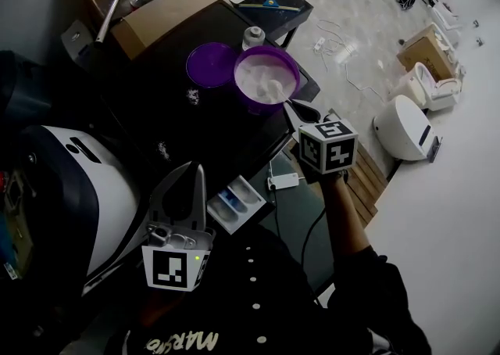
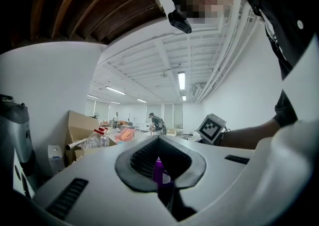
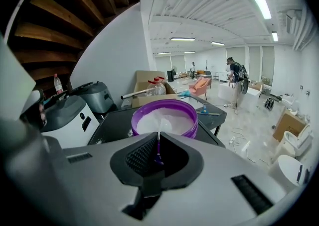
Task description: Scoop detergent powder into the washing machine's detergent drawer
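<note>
Ahead, the right tongs (image 3: 157, 159) clamp a scoop (image 1: 275, 92) dipped in the purple powder tub (image 3: 164, 103); left tongs (image 1: 190, 177) closed, empty, beside the drawer (image 1: 234, 203). Shirt lettering (image 1: 181, 341) unreadable.

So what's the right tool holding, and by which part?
The right tool holds the scoop, pinched by the end of its thin handle, jaws shut on it. The scoop's bowl sits in the powder in the purple tub.
</note>
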`<state>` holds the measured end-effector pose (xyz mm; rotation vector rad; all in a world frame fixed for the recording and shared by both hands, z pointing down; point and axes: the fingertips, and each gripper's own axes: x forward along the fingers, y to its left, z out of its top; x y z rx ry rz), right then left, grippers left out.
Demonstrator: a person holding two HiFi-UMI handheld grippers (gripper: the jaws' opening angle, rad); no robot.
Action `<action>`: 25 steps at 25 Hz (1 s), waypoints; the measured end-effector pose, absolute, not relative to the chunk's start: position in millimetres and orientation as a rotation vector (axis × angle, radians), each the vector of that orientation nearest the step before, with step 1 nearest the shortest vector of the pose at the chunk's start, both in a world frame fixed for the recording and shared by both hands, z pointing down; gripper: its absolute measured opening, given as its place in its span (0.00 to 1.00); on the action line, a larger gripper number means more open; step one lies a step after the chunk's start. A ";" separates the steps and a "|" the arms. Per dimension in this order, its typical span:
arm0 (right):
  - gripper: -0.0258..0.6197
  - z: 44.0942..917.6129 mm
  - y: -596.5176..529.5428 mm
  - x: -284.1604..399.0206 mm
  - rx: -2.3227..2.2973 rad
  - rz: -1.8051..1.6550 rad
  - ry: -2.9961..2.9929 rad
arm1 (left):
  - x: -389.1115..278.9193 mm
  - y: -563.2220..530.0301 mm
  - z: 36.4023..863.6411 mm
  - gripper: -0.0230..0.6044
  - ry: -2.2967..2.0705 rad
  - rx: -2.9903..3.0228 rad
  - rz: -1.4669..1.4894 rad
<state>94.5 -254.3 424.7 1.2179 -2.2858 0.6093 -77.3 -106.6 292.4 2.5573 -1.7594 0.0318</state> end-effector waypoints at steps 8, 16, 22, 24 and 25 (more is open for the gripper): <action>0.38 419.0 -254.6 93.3 1.235 0.564 -2.334 | -79.9 -108.6 293.9 0.06 -1.765 2.550 0.035; 0.12 356.4 -224.1 108.1 1.472 0.322 -2.457 | -75.0 -104.6 280.5 0.06 -1.754 2.584 0.007; 0.09 308.5 -179.7 114.4 1.562 0.201 -2.567 | -73.4 -103.1 259.2 0.06 -1.773 2.641 -0.041; 0.09 299.3 -165.4 116.4 1.574 0.166 -2.588 | -74.1 -101.8 253.2 0.06 -1.775 2.654 -0.046; 0.09 295.0 -159.2 117.2 1.585 0.156 -2.600 | -74.9 -101.1 249.7 0.06 -1.779 2.660 -0.052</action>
